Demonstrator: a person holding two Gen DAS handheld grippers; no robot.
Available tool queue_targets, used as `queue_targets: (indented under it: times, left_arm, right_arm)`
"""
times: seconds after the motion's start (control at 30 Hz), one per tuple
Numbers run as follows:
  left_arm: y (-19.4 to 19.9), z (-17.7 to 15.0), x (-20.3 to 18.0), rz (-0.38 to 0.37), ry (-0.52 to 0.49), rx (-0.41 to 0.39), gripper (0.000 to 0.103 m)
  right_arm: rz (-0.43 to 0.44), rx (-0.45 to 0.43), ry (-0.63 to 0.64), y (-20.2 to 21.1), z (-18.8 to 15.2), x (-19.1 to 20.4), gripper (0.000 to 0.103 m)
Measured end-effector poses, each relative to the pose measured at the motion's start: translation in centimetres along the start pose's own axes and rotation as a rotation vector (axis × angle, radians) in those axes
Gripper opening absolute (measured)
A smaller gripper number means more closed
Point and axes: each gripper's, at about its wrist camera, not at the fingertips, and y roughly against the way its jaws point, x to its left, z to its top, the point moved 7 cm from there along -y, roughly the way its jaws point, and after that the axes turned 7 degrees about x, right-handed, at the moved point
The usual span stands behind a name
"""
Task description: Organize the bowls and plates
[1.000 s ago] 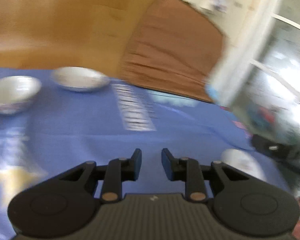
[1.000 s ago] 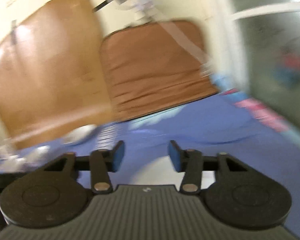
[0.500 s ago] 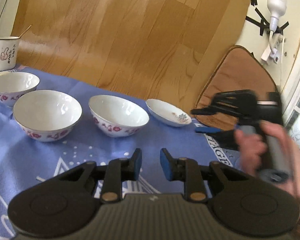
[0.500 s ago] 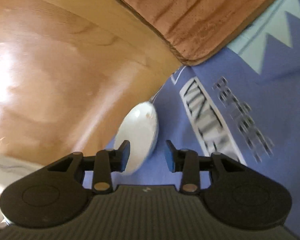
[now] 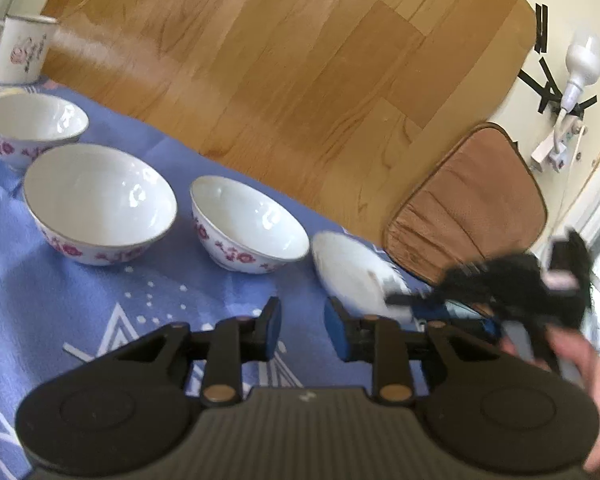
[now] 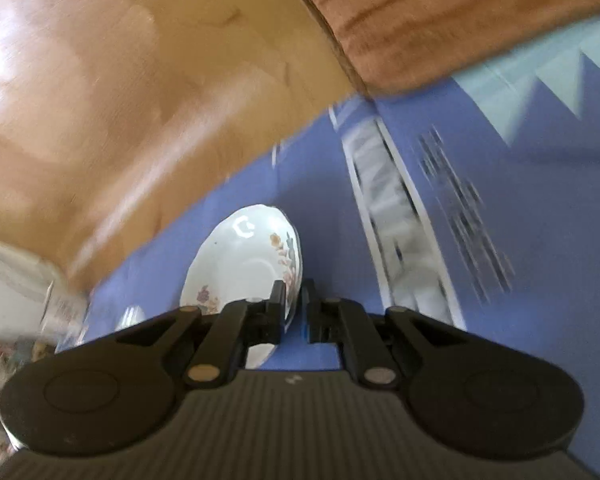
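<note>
Nothing is stacked yet: three bowls (image 5: 100, 204) stand apart in a row on the blue cloth (image 5: 60, 312). The rim of the small plate (image 6: 244, 264), beside them, is pinched by the right gripper (image 6: 293, 312). The left gripper (image 5: 302, 330) is held part-open and empty.

I see a blue cloth (image 5: 100, 300) carrying three bowls (image 5: 100, 204) in a row toward ten o'clock, a mug (image 5: 20, 50) beyond, and a saucer (image 6: 248, 264) at two o'clock.
</note>
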Motion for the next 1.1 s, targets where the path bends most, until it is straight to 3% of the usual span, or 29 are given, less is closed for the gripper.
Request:
queue_targets:
  times: [0.07, 0.2, 0.23, 0.3, 0.33, 0.37, 0.5, 0.63, 1.1]
  left_arm:
    - [-0.2, -0.2, -0.3, -0.022, -0.013, 0.032, 0.037]
    - [-1.1, -2.0, -1.9, -0.053, -0.067, 0.163, 0.038]
    - [-0.8, -2.4, -2.4, -0.040, -0.091, 0.161, 0.037]
    - [-0.6, -3.4, -3.4, -0.031, -0.131, 0.180, 0.030]
    - [-0.4, -4.1, -3.9, -0.032, -0.145, 0.202, 0.016]
    - [-0.2, -4.7, -4.2, -0.032, -0.145, 0.212, 0.016]
    - [1.4, -6.3, -5.3, 0.020, -0.168, 0.197, 0.015]
    - [2.1, -7.1, -6.2, 0.021, -0.143, 0.231, 0.013]
    - [-0.8, -8.9, -16.9, -0.122, -0.255, 0.299, 0.013]
  right_arm:
    - [0.013, 0.039, 0.029, 1.6, -3.0, -0.5, 0.010]
    - [0.062, 0.103, 0.067, 4.5, -8.1, -1.4, 0.010]
    - [0.072, 0.111, 0.073, 5.0, -9.0, -1.5, 0.010]
    - [0.087, 0.115, 0.091, 5.4, -10.4, -1.4, 0.010]
    - [0.091, 0.112, 0.099, 5.8, -11.2, -1.5, 0.010]
    - [0.077, 0.101, 0.107, 6.0, -11.7, -1.7, 0.011]
    - [0.078, 0.062, 0.112, 6.1, -12.5, -2.1, 0.010]
    - [0.069, 0.014, 0.131, 7.6, -13.1, -2.8, 0.010]
    - [0.036, -0.242, 0.064, 15.8, -10.4, -8.7, 0.010]
